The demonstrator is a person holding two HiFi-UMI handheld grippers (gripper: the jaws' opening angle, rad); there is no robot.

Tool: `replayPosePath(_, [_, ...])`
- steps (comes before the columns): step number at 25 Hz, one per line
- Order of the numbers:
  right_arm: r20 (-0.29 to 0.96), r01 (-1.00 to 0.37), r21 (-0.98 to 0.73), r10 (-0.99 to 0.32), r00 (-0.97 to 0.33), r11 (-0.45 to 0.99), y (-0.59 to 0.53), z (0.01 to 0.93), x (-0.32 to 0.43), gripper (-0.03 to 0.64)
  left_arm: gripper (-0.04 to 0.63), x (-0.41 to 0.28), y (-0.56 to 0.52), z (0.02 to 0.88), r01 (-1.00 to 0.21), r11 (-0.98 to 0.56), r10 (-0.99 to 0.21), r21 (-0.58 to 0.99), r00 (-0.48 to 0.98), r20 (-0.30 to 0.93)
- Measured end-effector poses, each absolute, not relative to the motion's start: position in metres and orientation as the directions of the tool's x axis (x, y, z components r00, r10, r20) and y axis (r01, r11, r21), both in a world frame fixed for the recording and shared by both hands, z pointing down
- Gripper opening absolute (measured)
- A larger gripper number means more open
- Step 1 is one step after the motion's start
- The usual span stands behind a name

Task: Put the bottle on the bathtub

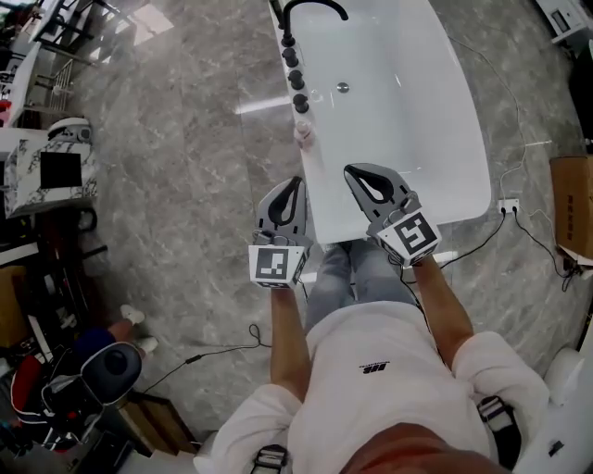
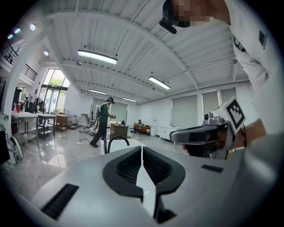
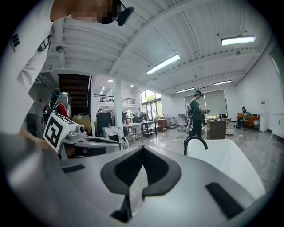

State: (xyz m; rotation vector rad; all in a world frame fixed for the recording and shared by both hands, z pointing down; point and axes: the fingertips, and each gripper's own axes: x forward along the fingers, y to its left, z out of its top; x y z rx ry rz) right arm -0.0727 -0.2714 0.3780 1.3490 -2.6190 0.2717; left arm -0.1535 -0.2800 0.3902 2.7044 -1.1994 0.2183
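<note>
A white bathtub (image 1: 408, 120) fills the upper middle of the head view, with a black faucet (image 1: 310, 7) and a row of black knobs (image 1: 295, 79) along its left rim. A small pale bottle (image 1: 302, 135) stands on that rim just below the knobs. My left gripper (image 1: 289, 188) is shut and holds nothing; it hovers at the tub's near left corner, a little short of the bottle. My right gripper (image 1: 358, 175) is also shut and holds nothing, over the tub's near end. The faucet (image 3: 195, 142) and tub (image 3: 228, 166) appear in the right gripper view.
Cables and a power strip (image 1: 507, 205) lie on the marble floor right of the tub. A cardboard box (image 1: 574, 208) is at the right edge, a patterned chair (image 1: 56, 171) and clutter at the left. A person in green (image 2: 103, 122) walks far behind the tub.
</note>
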Motion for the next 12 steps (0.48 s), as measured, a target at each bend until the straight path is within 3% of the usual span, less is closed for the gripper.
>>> replayPosePath(12, [0.251, -0.814, -0.055, -0.781, -0.571, 0.578, -0.245, 0.350, -0.074, -0.006, 0.012, -0.157, -0.256, 0.360, -0.730, -0.678, -0.702, 0.086, 0.678, 0.220])
